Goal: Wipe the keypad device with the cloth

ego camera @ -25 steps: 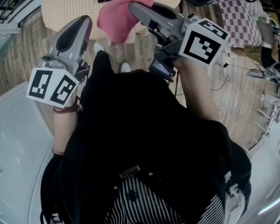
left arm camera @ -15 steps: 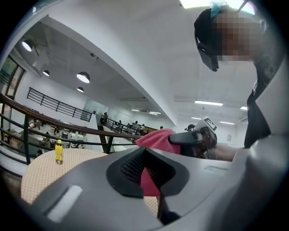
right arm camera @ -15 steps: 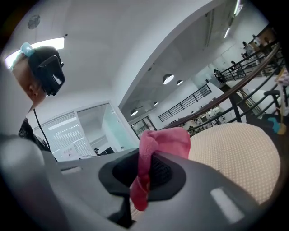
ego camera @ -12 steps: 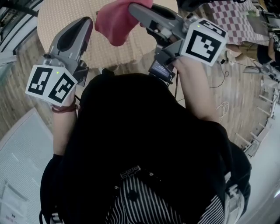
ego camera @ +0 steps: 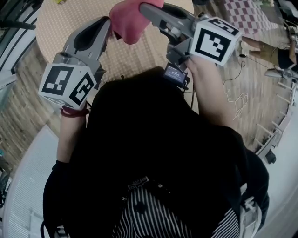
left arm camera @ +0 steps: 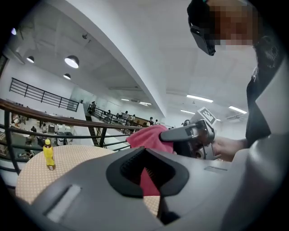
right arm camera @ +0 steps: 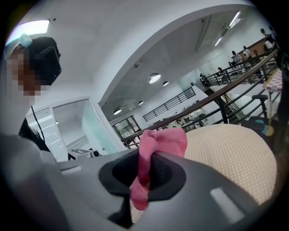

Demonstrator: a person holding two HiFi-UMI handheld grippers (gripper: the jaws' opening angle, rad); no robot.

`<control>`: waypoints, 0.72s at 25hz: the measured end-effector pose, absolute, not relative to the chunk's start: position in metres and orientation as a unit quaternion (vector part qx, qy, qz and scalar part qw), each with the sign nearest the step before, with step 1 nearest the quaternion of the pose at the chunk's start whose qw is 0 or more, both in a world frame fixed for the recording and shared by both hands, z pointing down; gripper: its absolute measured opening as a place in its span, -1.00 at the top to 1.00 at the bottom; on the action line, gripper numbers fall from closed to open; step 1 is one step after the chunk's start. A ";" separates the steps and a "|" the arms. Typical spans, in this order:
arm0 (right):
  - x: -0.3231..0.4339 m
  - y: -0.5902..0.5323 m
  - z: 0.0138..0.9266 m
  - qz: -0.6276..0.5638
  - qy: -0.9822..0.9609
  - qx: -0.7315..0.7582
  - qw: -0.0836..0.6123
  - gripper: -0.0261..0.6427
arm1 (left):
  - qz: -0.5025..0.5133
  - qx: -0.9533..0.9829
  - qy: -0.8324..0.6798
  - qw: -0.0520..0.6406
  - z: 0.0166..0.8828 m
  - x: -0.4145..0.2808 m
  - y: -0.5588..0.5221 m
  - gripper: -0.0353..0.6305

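Observation:
A pink cloth hangs bunched from my right gripper, whose jaws are shut on it above the round table. In the right gripper view the cloth runs through the closed jaws and droops below them. My left gripper is raised beside it, its tip next to the cloth's left edge, jaws shut and holding nothing. In the left gripper view the cloth and the right gripper lie just beyond its jaws. No keypad device shows in any view.
The table carries a beige dotted cover and a small yellow bottle at its far side. The person's black top fills the lower head view. A small dark box with a bluish face sits under the right gripper. Railings and wood flooring surround the table.
My left gripper has moved up and to the right, closing on the cloth's left edge. The right gripper still holds the cloth in about the same place.

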State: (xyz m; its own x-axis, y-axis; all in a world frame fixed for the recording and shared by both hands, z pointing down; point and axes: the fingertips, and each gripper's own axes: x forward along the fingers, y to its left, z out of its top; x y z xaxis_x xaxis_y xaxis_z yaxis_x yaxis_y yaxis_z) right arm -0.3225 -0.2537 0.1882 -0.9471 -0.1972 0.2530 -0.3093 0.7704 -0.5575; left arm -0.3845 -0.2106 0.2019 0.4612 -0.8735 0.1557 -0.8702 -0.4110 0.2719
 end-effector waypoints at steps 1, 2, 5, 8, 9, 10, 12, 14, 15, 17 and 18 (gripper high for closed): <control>-0.322 -0.256 0.191 0.314 -0.935 0.141 0.090 0.82 | -0.006 0.843 -0.513 0.161 0.204 -0.384 -0.214 0.89; -0.321 -0.258 0.194 0.317 -0.933 0.146 0.090 0.82 | -0.006 0.845 -0.509 0.162 0.206 -0.384 -0.218 0.89; -0.317 -0.262 0.202 0.326 -0.928 0.154 0.093 0.82 | -0.001 0.849 -0.500 0.169 0.213 -0.384 -0.225 0.89; -0.316 -0.267 0.206 0.328 -0.926 0.162 0.096 0.82 | 0.022 0.855 -0.490 0.170 0.226 -0.385 -0.232 0.89; -0.315 -0.269 0.207 0.328 -0.925 0.164 0.097 0.82 | 0.028 0.856 -0.487 0.170 0.230 -0.385 -0.235 0.89; -0.314 -0.273 0.208 0.327 -0.925 0.165 0.099 0.82 | 0.033 0.857 -0.486 0.169 0.233 -0.383 -0.240 0.89; -0.308 -0.285 0.212 0.331 -0.923 0.166 0.101 0.82 | 0.037 0.857 -0.486 0.167 0.235 -0.378 -0.254 0.89; -0.299 -0.304 0.216 0.341 -0.920 0.161 0.104 0.82 | 0.041 0.855 -0.491 0.166 0.234 -0.370 -0.273 0.89; -0.296 -0.313 0.219 0.346 -0.919 0.158 0.106 0.82 | 0.043 0.852 -0.494 0.167 0.235 -0.367 -0.282 0.89; -0.295 -0.324 0.227 0.356 -0.916 0.148 0.110 0.82 | 0.046 0.846 -0.502 0.173 0.240 -0.364 -0.293 0.89; -0.297 -0.327 0.233 0.360 -0.915 0.142 0.113 0.82 | 0.049 0.842 -0.507 0.178 0.245 -0.366 -0.295 0.89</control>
